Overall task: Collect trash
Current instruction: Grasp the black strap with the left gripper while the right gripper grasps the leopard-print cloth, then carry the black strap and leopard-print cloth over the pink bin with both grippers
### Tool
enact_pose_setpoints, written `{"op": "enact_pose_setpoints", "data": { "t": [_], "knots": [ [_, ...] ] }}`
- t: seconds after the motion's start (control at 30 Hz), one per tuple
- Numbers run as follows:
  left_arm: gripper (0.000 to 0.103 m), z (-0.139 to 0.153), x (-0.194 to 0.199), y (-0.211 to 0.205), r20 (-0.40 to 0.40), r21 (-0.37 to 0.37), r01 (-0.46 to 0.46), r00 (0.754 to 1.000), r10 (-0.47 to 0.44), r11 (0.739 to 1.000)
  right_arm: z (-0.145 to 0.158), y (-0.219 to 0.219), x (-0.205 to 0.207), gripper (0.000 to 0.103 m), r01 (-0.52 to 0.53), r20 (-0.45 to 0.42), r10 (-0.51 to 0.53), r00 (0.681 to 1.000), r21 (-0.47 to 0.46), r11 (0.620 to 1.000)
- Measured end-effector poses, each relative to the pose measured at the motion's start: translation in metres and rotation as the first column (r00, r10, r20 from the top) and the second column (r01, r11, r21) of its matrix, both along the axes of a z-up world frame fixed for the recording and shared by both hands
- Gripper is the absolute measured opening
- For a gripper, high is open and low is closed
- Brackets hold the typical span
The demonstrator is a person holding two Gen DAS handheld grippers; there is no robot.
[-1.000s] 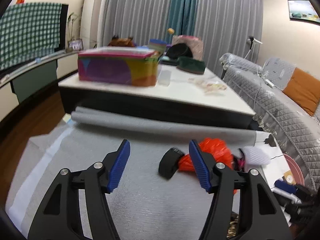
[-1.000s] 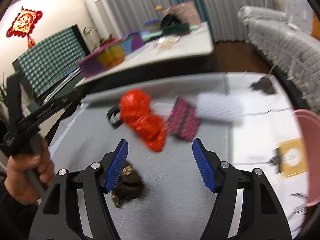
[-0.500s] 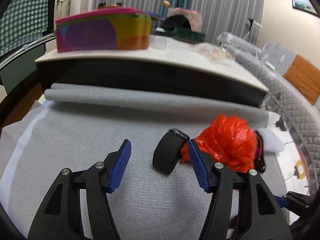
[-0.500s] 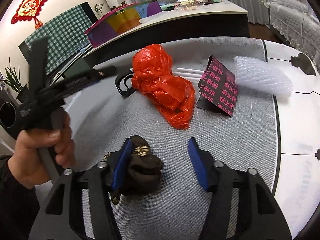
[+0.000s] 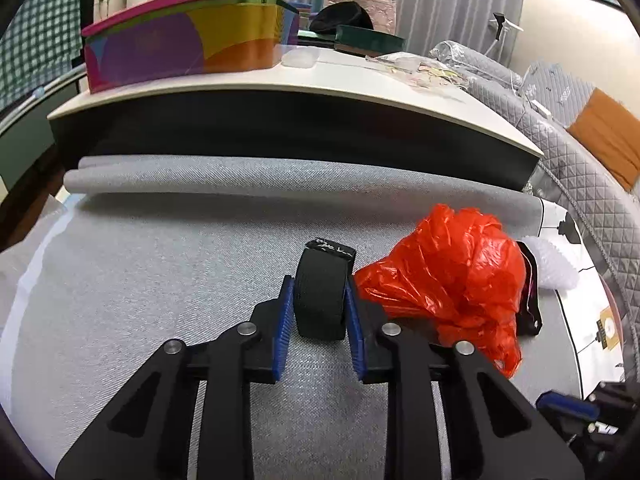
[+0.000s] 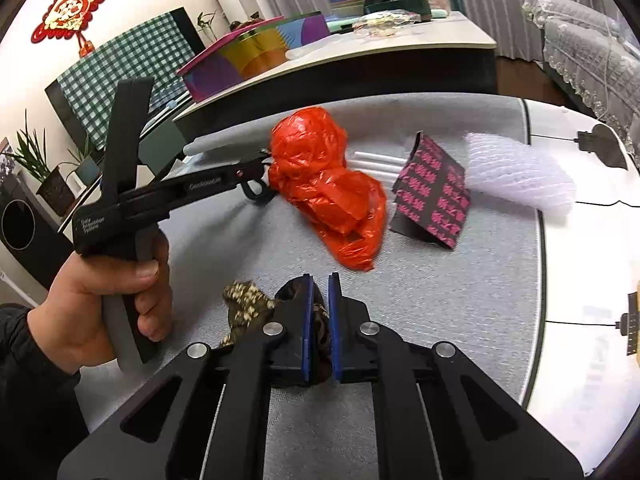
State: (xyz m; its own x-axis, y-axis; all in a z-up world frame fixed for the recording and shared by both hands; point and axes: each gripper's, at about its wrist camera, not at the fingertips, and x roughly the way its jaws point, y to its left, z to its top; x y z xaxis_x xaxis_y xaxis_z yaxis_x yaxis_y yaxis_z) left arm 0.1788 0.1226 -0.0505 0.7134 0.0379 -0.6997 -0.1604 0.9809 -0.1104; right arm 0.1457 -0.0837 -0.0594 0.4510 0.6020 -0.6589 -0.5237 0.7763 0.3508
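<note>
My left gripper point(image 5: 319, 309) is shut on a black roll of tape point(image 5: 322, 292) that stands on the grey mat point(image 5: 160, 264). A crumpled red plastic bag point(image 5: 452, 276) lies just right of it. In the right wrist view my right gripper point(image 6: 320, 312) is shut on a dark brown crumpled wrapper with gold print point(image 6: 250, 306) at the mat's near side. The left gripper point(image 6: 256, 184) shows there too, held by a hand point(image 6: 100, 304), its tips at the red bag point(image 6: 324, 180). A black card with pink print point(image 6: 434, 192) and white foam netting point(image 6: 516, 170) lie further right.
A low table point(image 5: 360, 92) with a colourful box point(image 5: 180, 44) stands behind the mat's rolled far edge point(image 5: 280, 180). A quilted grey sofa point(image 5: 580, 152) is at the right. White straws point(image 6: 376, 160) lie behind the red bag. Cables cross the white floor mat point(image 6: 580, 280) at right.
Both grippers have moved forward and closed: the left onto the black tape roll, the right onto the brown wrapper. Both were open half a second ago.
</note>
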Motion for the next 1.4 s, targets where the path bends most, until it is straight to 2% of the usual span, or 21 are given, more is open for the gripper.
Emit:
{"op": "enact_pose_setpoints", "data": {
  "t": [0.17, 0.37, 0.4, 0.43, 0.6, 0.67, 0.77, 0.8, 0.83, 1.07, 1.4],
  "knots": [
    [0.023, 0.011, -0.015, 0.004, 0.019, -0.002, -0.030, 0.999, 0.030, 1.000, 0.005, -0.008, -0.002, 0.010, 0.020, 0.006, -0.020, 1.000, -0.001, 1.000],
    [0.023, 0.023, -0.036, 0.010, 0.042, -0.007, -0.038, 0.998, 0.039, 0.999, -0.001, -0.007, -0.005, 0.032, 0.042, -0.030, -0.042, 0.999, -0.018, 0.999],
    [0.023, 0.025, -0.039, 0.011, 0.046, -0.008, -0.038, 0.998, 0.039, 0.999, -0.002, -0.008, -0.005, 0.045, 0.044, -0.040, -0.045, 0.998, -0.018, 0.999],
    [0.023, 0.028, -0.044, 0.011, 0.053, -0.011, -0.038, 0.998, 0.038, 0.999, -0.003, -0.008, -0.006, 0.050, 0.042, -0.051, -0.043, 0.998, -0.014, 0.999],
    [0.023, 0.042, -0.060, 0.010, 0.088, -0.022, -0.025, 0.996, 0.026, 0.999, -0.007, -0.003, -0.015, 0.050, 0.012, -0.070, -0.015, 0.997, -0.040, 0.999],
    [0.023, 0.046, -0.066, 0.007, 0.099, -0.027, -0.015, 0.995, 0.018, 1.000, -0.005, -0.003, -0.019, 0.045, 0.014, -0.058, -0.017, 0.998, -0.048, 0.999],
    [0.023, 0.049, -0.073, 0.002, 0.109, -0.030, 0.000, 0.994, 0.003, 1.000, -0.003, -0.004, -0.024, 0.031, 0.004, -0.057, -0.006, 0.998, -0.043, 0.999],
    [0.023, 0.050, -0.075, 0.000, 0.112, -0.030, 0.007, 0.994, -0.004, 1.000, -0.001, -0.004, -0.025, 0.023, 0.006, -0.050, -0.008, 0.999, -0.046, 0.999],
    [0.023, 0.051, -0.078, -0.003, 0.115, -0.028, 0.014, 0.993, -0.011, 1.000, 0.001, -0.004, -0.027, 0.021, 0.009, -0.037, -0.011, 0.999, -0.053, 0.999],
    [0.023, 0.059, -0.092, -0.014, 0.139, -0.029, 0.049, 0.989, -0.044, 0.998, 0.020, -0.019, -0.042, 0.019, 0.091, 0.053, -0.088, 0.995, -0.051, 0.995],
    [0.023, 0.073, -0.104, -0.035, 0.177, -0.043, 0.095, 0.981, -0.086, 0.995, 0.065, -0.063, -0.047, 0.019, 0.263, 0.168, -0.254, 0.953, -0.034, 0.964]
  ]
}}
